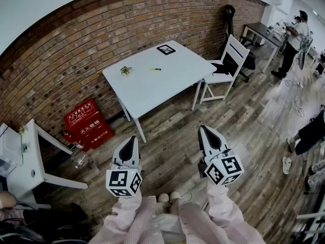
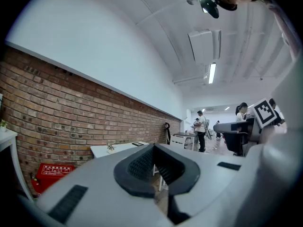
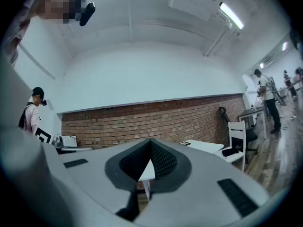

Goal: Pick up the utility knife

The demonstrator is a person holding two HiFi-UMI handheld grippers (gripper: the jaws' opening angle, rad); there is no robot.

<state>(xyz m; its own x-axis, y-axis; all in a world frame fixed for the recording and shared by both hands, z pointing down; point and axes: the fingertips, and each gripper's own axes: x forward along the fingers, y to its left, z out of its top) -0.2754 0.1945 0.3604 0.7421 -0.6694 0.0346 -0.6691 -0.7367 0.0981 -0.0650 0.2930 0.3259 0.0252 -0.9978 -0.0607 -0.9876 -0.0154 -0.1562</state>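
- Utility knife (image 1: 155, 69): neither gripper holds it. The left gripper (image 1: 131, 138) and the right gripper (image 1: 204, 130) each have their jaws pressed together on nothing, and each gripper view shows only the room beyond the pads.
- Both grippers are held level and side by side in front of the person, over the wooden floor (image 1: 244, 121). This looks like a ready pose rather than a reach.
- The white table (image 1: 147, 93) stands ahead by the brick wall, well apart from both grippers.
- The knife, a small yellowish thing, lies flat on the table's far half, between a small plant (image 1: 125, 70) and a black-framed card (image 1: 166, 49).
- As I judge it, the person must first walk up to the table and spread one gripper's jaws before any grasp.
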